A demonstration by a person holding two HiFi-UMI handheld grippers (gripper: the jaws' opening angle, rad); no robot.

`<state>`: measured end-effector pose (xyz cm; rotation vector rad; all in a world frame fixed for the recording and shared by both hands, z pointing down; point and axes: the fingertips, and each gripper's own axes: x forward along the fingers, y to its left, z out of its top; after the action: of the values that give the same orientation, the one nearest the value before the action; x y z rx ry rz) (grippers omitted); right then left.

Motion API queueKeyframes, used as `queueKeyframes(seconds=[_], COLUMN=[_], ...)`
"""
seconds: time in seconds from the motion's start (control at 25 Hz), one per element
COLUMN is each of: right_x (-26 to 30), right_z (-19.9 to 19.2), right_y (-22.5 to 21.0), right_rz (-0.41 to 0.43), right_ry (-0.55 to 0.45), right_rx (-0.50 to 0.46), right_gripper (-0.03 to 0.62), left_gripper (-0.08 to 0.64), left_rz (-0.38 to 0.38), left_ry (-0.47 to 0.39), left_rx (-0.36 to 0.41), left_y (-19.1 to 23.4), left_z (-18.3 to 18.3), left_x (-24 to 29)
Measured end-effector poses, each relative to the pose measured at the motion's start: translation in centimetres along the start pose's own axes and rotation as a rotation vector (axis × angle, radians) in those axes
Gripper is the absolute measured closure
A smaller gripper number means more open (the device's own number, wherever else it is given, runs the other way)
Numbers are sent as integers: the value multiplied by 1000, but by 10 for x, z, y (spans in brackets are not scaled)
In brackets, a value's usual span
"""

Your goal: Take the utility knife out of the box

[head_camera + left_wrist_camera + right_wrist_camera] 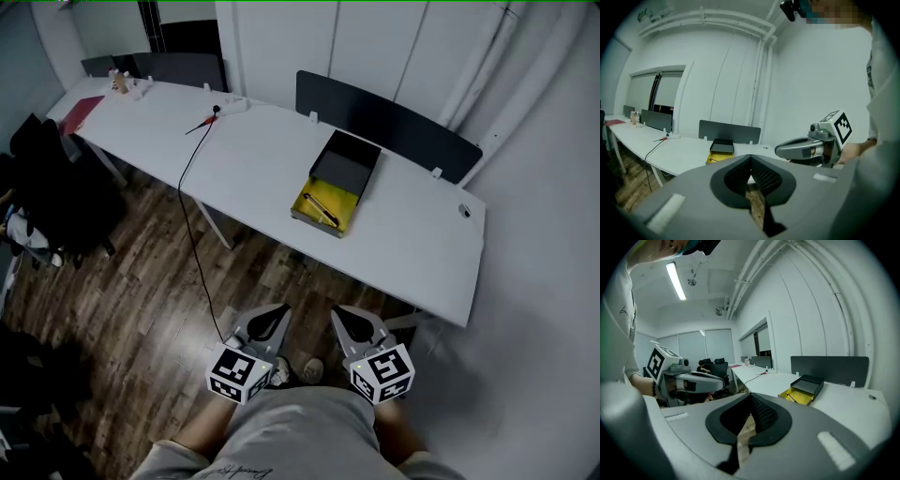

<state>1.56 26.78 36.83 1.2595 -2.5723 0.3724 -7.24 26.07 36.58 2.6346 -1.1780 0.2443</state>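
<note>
An open box (335, 186) with a yellow lining and a black lid half lies on the long white table (253, 169). A dark, slim utility knife (320, 208) rests on the yellow lining. Both grippers hang low over the wooden floor, well short of the table's near edge. The left gripper (271, 317) and the right gripper (352, 319) are side by side, both shut with nothing between the jaws. In the left gripper view the box (721, 150) shows far ahead, past the closed left gripper (751, 160). The right gripper view has the box (805, 388) ahead to the right of its closed gripper (751, 398).
A black cable (190, 178) runs across the table and down to the floor. Grey divider panels (384, 117) stand along the table's far edge. A black office chair (52, 183) stands at the left. A small dark item (464, 211) lies near the table's right end.
</note>
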Motion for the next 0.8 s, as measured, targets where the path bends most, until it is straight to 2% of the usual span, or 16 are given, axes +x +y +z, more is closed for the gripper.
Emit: queueKeyframes(seconds=[0.56, 0.8], right_x=[15, 22], right_z=[13, 13], right_y=[28, 34], right_rz=[-58, -54], right_ry=[-20, -9], right_rx=[-1, -16], right_gripper=[577, 577], left_gripper=[558, 558], left_rz=[-54, -67], left_ry=[-17, -26], left_rx=[-1, -2], left_y=[27, 33], left_z=[0, 1], left_x=[-26, -27])
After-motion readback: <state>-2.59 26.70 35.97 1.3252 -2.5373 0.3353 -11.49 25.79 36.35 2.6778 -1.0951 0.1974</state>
